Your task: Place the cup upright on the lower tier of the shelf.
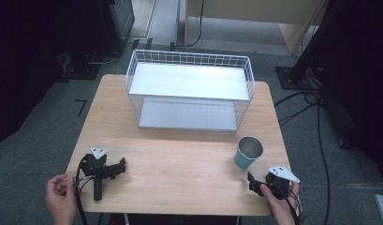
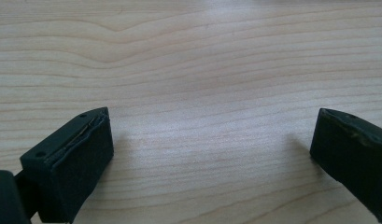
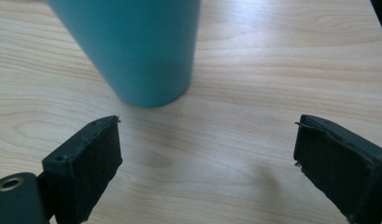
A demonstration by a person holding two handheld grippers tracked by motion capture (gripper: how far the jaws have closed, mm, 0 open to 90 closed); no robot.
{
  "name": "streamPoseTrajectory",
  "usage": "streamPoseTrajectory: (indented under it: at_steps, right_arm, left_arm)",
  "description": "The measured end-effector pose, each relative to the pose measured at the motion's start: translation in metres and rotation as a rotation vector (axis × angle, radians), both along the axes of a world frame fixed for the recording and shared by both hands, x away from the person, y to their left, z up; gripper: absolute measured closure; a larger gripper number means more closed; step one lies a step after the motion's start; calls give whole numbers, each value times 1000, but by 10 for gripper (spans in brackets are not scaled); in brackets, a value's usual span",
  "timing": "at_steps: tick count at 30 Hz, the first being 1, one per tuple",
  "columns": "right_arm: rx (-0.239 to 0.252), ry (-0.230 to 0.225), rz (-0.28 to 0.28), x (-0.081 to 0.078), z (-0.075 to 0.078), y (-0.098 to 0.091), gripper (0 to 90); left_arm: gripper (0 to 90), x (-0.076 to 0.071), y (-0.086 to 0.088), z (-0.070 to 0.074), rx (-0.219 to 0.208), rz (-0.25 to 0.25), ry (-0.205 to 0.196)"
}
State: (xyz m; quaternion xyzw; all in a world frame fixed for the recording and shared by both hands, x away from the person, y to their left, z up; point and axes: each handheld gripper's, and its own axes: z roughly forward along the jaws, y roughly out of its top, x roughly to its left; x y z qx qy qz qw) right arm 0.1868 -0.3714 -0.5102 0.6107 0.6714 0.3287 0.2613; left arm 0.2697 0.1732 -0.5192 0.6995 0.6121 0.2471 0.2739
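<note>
- Right tool (image 1: 255, 183) sits at about five o'clock on the worktop (image 1: 180, 159), held in our right hand (image 1: 283, 206), its jaws spread with nothing between them; in the right gripper view the pads (image 3: 93, 163) stand apart over bare wood.
- We read that spread as readiness: the jaws are set wide enough to take the cup (image 1: 248, 152), which stands upright just ahead of them, toward eleven o'clock from the tool, apart and untouched.
- We see the cup's teal wall (image 3: 142, 51) in the right gripper view slightly off to the left jaw's side, so the tool probably needs a small shift that way before it closes.
- Left tool (image 1: 118, 168) lies on its side at about seven o'clock, released; its jaws are wide over plain wood in the left gripper view, with one pad (image 2: 83, 154) low against the surface.
- Our left hand (image 1: 60, 197) rests beside it at the near edge, apparently parked so that it stays clear of the reach.
- At twelve o'clock stands a white wire rack (image 1: 189, 89) with two shelves, both bare; we judge it the likely place for the cup, its open front facing us.
</note>
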Motion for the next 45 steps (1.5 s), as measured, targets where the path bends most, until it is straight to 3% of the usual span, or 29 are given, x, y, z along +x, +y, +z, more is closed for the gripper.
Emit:
streamPoseTrajectory:
  at_steps: [21, 36, 45]
  right_arm:
    - [69, -78, 54, 19, 15, 27, 73]
    - [121, -129, 25, 41, 18, 35, 87]
    - [119, -155, -5, 48, 17, 39, 120]
  left_arm:
    - [0, 0, 0, 0, 0, 0, 0]
    - [0, 0, 0, 0, 0, 0, 0]
    - [0, 0, 0, 0, 0, 0, 0]
